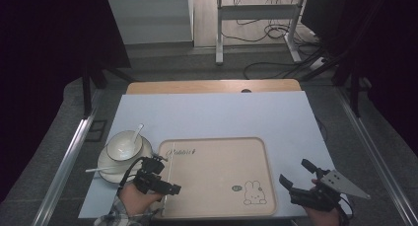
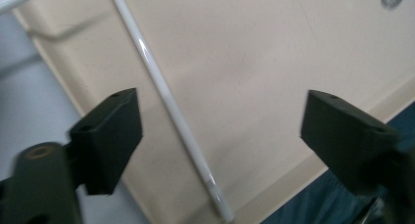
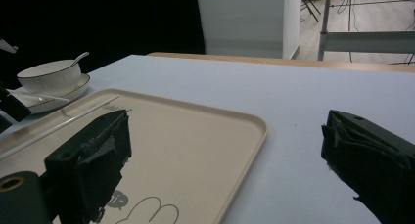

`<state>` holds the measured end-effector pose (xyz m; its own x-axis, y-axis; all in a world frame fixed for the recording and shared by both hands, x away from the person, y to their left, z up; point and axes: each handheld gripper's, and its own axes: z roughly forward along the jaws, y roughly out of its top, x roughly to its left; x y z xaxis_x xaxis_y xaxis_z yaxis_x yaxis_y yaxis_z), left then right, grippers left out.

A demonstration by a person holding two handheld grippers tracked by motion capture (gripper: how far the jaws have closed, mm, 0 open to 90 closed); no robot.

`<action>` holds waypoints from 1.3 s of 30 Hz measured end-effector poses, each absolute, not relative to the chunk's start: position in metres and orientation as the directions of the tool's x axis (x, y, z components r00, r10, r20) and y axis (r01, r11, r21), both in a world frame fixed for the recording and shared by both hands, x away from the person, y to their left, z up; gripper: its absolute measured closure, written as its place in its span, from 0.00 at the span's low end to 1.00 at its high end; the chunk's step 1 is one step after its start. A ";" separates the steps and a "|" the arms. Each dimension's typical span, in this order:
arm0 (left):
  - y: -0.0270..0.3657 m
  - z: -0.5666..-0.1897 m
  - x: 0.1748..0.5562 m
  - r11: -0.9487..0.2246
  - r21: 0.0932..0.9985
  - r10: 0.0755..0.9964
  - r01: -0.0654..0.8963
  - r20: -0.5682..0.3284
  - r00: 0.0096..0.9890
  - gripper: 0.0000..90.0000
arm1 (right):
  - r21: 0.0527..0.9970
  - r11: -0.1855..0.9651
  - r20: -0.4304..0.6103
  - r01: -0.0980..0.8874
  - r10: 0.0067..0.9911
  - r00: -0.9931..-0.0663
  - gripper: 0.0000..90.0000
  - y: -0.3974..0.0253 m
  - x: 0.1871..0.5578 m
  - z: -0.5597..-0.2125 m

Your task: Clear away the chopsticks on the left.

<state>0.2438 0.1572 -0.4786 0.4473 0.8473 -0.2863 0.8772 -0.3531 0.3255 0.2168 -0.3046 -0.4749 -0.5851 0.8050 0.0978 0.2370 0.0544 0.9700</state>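
A beige tray (image 1: 217,162) with a rabbit drawing (image 1: 255,194) lies at the table's front centre. One thin white chopstick (image 1: 172,152) rests inside the tray along its left rim. My left gripper (image 1: 169,175) hovers open over that rim. In the left gripper view the chopstick (image 2: 166,94) runs on the tray (image 2: 254,62) between the jaws, nearer the left jaw, and touches neither. My right gripper (image 1: 294,170) is open and holds nothing, just right of the tray's front right corner, above the white mat (image 3: 303,101).
At the left, a white bowl (image 1: 123,146) holding a spoon (image 1: 137,133) stands on a plate (image 1: 106,164). A second chopstick (image 1: 93,170) lies across that plate. Beyond the wooden table's far edge are a desk frame (image 1: 219,33) and cables on the floor.
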 end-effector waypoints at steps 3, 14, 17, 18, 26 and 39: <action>0.154 -0.476 0.242 -0.405 0.324 0.831 0.855 -0.259 0.492 0.07 | 0.970 0.055 0.097 0.236 0.805 -0.585 0.05 -0.305 0.217 -0.475; 0.160 -0.472 0.230 -0.529 0.349 0.764 0.774 -0.202 0.613 0.00 | 0.970 0.065 0.087 0.232 0.805 -0.587 0.05 -0.304 0.217 -0.476; 0.163 -0.471 0.225 -0.565 0.367 0.742 0.739 -0.167 0.649 0.01 | 0.969 0.068 0.087 0.236 0.804 -0.588 0.05 -0.303 0.217 -0.476; 0.164 -0.472 0.223 -0.579 0.366 0.733 0.728 -0.158 0.662 0.01 | 0.969 0.069 0.086 0.236 0.804 -0.588 0.05 -0.303 0.217 -0.476; 0.177 -0.473 0.211 -0.660 0.390 0.666 0.642 -0.092 0.741 0.02 | 0.969 0.087 0.070 0.233 0.804 -0.590 0.05 -0.302 0.217 -0.476; 0.223 -0.478 0.201 -0.731 0.399 0.590 0.554 -0.040 0.806 0.03 | 0.968 0.099 0.055 0.232 0.815 -0.577 0.05 -0.303 0.219 -0.477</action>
